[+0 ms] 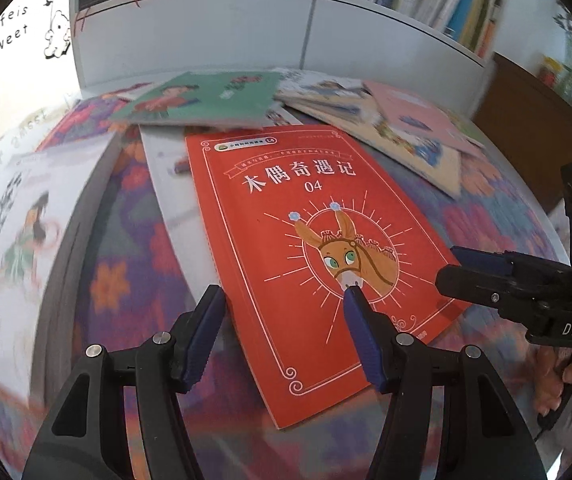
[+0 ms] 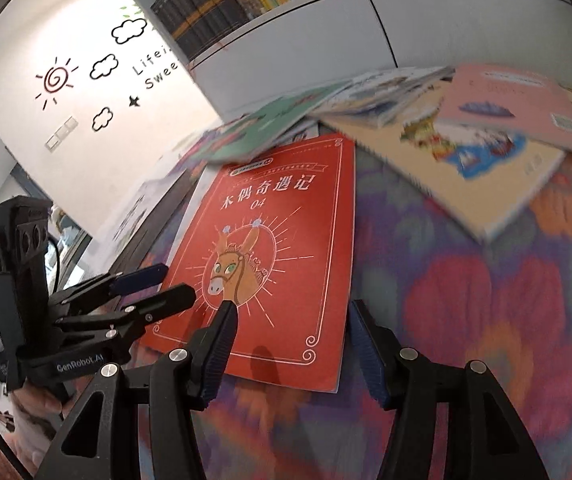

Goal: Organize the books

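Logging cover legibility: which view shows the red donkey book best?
Left wrist view: the red donkey book lies central, sharp, title and donkey readable. Right wrist view shows it smaller and more slanted.

your left wrist cam looks steeply down, close over the red book [image 1: 318, 264], shelf at 12 o'clock. right wrist cam does likewise; both share that book [image 2: 274, 256], each showing the other gripper.
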Available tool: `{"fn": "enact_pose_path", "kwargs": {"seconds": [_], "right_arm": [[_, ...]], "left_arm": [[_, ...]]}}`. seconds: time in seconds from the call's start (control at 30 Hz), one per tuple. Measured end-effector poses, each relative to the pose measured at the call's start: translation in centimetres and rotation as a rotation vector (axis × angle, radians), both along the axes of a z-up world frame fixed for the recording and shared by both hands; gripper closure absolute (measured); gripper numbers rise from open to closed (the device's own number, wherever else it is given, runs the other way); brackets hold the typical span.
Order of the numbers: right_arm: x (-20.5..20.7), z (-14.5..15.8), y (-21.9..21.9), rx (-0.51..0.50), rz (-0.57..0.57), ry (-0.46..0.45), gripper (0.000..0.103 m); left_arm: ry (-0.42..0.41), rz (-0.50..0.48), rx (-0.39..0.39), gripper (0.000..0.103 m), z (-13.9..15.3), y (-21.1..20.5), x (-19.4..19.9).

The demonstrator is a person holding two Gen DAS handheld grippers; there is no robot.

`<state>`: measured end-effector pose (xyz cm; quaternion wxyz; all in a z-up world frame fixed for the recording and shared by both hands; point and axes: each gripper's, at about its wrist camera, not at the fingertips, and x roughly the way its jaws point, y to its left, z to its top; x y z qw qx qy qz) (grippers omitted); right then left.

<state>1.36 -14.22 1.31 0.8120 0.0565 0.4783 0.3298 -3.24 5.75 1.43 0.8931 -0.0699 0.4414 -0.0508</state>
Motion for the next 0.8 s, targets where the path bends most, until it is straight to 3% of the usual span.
{"fn": "enact_pose_path", "kwargs": {"seconds": [0.13, 0.27, 0.33, 0.43, 0.5, 0.57, 0.63, 0.67, 0.77, 0.8], "right_arm": [[-4.2, 0.3, -1.5, -0.017, 0.03, 0.05, 0.047], [-7.7, 0.5, -3.6, 0.011, 0.144, 0.159, 0.047], [-7.5, 0.6, -4.5, 0.039, 0.129, 0.201, 0.047], [-5.4, 1.1, -5.5, 0.045, 0.083, 0.185, 0.047], [-3.2, -0.3, -5.5, 0.075, 0.089, 0.274, 0.048], [-1.3, -1.6, -5.7, 0.193, 0.085, 0.352, 0.048], [-0.1, -2.3, -5.4, 0.239, 0.107, 0.397, 0.055], [0.6, -2.6, -5.1, 0.241, 0.117, 0.409, 0.065], [2.2, -3.6, -4.6, 0.244, 0.113, 0.428, 0.091], [2.7, -4.0, -4.7, 0.259, 0.107, 0.446, 0.093]], "left_arm": [[0.031, -0.047, -0.014, 0.045, 0.1, -1.5, -3.9], [0.077, -0.108, -0.068, 0.045, -0.2, -1.4, -5.7], [0.113, -0.095, -0.106, 0.051, -0.6, -0.6, -4.8], [0.146, -0.076, -0.155, 0.053, -0.7, 0.2, -3.5], [0.162, -0.074, -0.188, 0.054, -1.0, 0.7, -2.6], [0.17, -0.091, -0.201, 0.057, -1.1, 0.9, -2.1], [0.163, -0.108, -0.193, 0.064, -1.2, 1.2, -1.8], [0.157, -0.114, -0.2, 0.067, -1.3, 1.4, -1.6], [0.172, -0.079, -0.303, 0.075, -1.7, 3.2, -0.8], [0.175, -0.072, -0.33, 0.076, -2.0, 3.7, -0.7]]}}
